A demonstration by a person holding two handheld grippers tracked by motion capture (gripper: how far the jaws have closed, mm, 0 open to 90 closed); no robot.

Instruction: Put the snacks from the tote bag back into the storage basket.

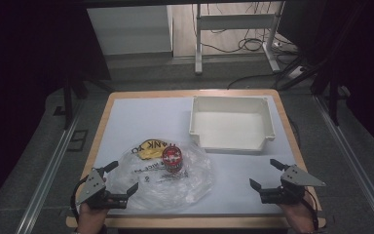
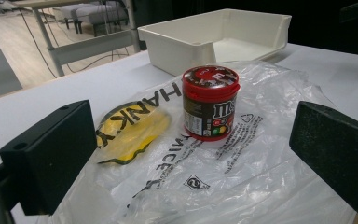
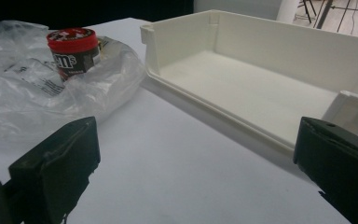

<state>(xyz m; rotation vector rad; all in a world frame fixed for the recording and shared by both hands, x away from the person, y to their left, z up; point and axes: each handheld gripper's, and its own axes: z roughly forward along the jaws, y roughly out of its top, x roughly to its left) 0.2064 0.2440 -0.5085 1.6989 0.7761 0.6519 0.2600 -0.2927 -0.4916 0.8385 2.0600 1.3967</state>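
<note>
1. Left claw (image 1: pixel 121 184): jaws spread wide, nothing held. It sits at the near left corner of the bench (image 1: pixel 141 109), with one jaw over the near edge of the plastic bag (image 1: pixel 187 187).
2. Plastic bag: spread flat just ahead of the left claw, thin and crinkled. Judged limp, light and slippery; best pinched at a loose edge fold, not the middle.
3. Candy tub (image 2: pixel 210 102): seen upright on the bag, straight ahead of the left claw, red lid on. Judged rigid and smooth-walled, probably light; to be gripped across the body below the lid rim.
4. White tray (image 3: pixel 261 88): empty, located ahead of the right claw, beyond and right of the tub.
5. Right claw (image 1: pixel 268 174): jaws wide apart, empty, held over bare bench, well apart from bag and tub.
</note>
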